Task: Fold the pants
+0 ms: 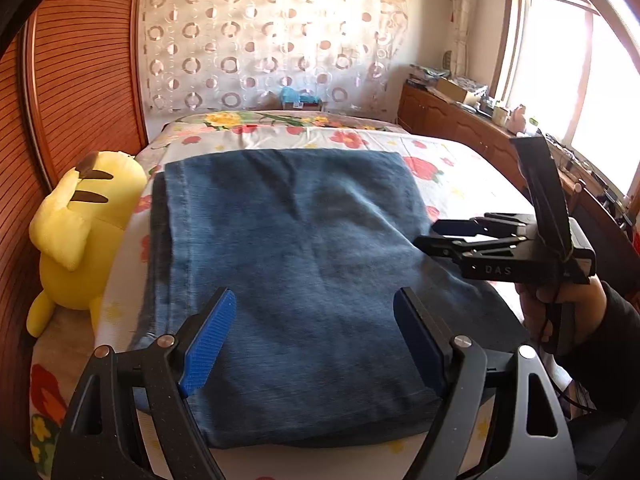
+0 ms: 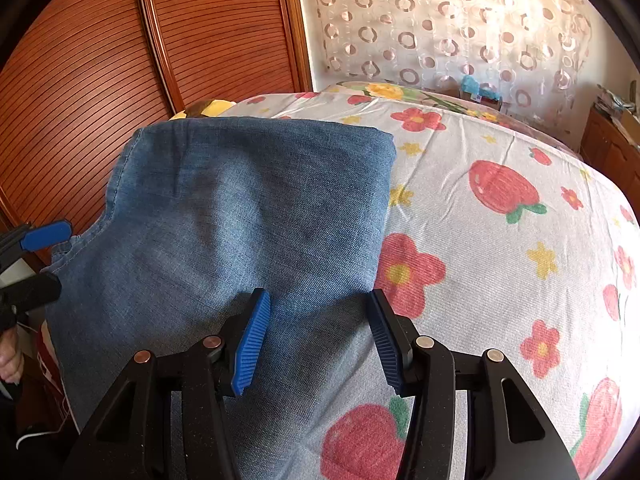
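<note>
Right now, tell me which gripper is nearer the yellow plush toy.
Left. The left gripper hovers over the jeans beside the yellow plush toy; the right gripper sits at the jeans' far edge.

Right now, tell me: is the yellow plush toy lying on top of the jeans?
No, the yellow plush toy lies beside the jeans, on the bed.

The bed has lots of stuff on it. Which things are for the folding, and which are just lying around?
For the folding:
- blue jeans
- left claw, open
- right claw, open

Just lying around:
- yellow plush toy
- flowered bedsheet
- clutter on the wooden cabinet
</note>
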Available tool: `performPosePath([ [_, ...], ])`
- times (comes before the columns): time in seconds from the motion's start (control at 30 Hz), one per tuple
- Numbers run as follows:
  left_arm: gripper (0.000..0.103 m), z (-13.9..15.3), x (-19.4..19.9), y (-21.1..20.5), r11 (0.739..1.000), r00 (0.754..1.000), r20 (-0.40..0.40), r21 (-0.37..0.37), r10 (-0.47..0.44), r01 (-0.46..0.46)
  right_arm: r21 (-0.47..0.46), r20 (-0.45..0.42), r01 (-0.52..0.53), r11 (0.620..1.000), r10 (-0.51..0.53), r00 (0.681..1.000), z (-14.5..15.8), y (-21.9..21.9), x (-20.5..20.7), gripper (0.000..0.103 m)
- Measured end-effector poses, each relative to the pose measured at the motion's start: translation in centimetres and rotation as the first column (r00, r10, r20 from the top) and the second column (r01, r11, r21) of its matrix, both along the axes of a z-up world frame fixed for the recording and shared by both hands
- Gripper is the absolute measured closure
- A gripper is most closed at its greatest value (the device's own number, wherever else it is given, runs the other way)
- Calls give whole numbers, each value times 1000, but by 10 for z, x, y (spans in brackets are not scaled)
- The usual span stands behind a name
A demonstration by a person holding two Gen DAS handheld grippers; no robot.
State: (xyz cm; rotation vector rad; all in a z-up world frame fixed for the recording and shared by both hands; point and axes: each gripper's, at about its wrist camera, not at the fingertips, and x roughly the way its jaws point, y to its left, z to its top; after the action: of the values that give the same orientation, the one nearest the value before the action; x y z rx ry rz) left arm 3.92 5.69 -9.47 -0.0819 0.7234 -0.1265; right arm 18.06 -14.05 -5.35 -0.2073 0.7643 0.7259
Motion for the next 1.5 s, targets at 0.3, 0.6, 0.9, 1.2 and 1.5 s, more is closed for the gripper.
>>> performPosePath([
  [0.3, 21, -8, -2, -11, 1000, 1000, -18, 2, -20, 20, -13, 6, -6, 1000, 6, 1000, -1, 1, 1, 49],
  [0.6, 21, -29, -4, -16, 1000, 998, -59, 5, -21, 21, -23, 12, -10, 1000, 10, 1000, -1, 2, 1, 47],
  [0.9, 21, -33, -12, -15, 999, 999, -44, 25, -32, 33, 12, -11, 1, 1000, -1, 1000, 12, -13, -8, 47],
  [1.2, 21, -35, -18, -13, 998, 998, -50, 38, -38, 40, 31, -50, -15, 999, 16, 999, 13, -33, -58, 47],
  [1.5, 21, -38, -21, -13, 997, 998, -46, 58, -47, 49, 26, -95, 8, 1000, -5, 995, 6, -34, -78, 47],
])
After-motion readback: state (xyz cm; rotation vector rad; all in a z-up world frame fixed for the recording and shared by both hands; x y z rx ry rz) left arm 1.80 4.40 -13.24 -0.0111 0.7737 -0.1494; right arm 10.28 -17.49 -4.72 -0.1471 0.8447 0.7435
